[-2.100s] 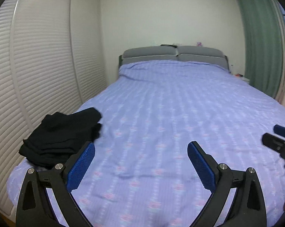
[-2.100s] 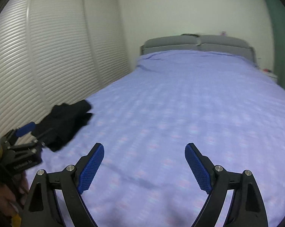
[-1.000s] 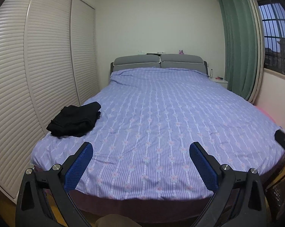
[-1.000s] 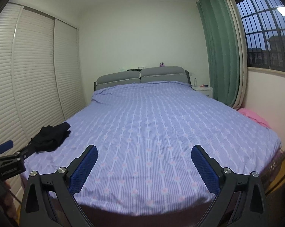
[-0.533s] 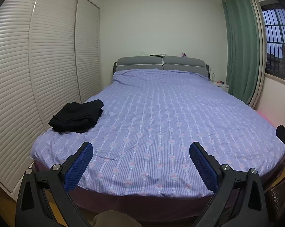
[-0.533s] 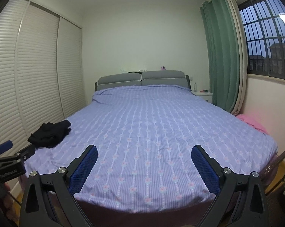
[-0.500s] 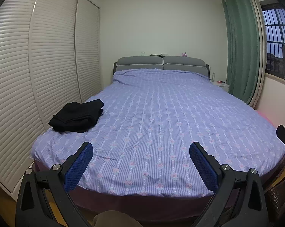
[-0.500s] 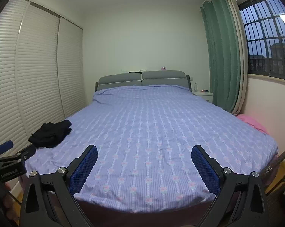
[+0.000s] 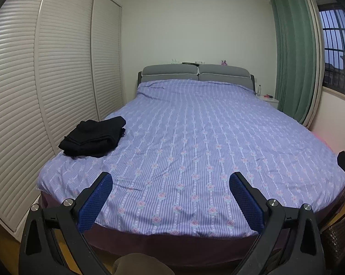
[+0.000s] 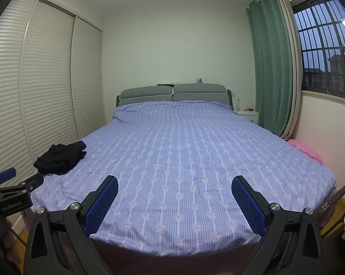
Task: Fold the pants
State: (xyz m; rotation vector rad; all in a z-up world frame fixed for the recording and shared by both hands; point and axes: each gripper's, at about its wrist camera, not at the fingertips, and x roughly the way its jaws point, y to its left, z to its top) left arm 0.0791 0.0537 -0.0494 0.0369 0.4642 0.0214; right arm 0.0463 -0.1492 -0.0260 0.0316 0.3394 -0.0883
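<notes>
The folded black fabric pants [image 9: 93, 137] lay at about ten o'clock on the lilac striped bed [image 9: 195, 151], long axis toward the grey headboard [image 9: 195, 74]. The left hand-held gripper [image 9: 170, 183] and right hand-held gripper [image 10: 174, 186] gaped wide, empty.

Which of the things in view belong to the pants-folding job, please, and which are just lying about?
For the job: black pants in a folded pile near the left edge of the bed; left gripper and right gripper, both open and empty.

Lying about: pink cloth beside the bed; bottle on the nightstand.
</notes>
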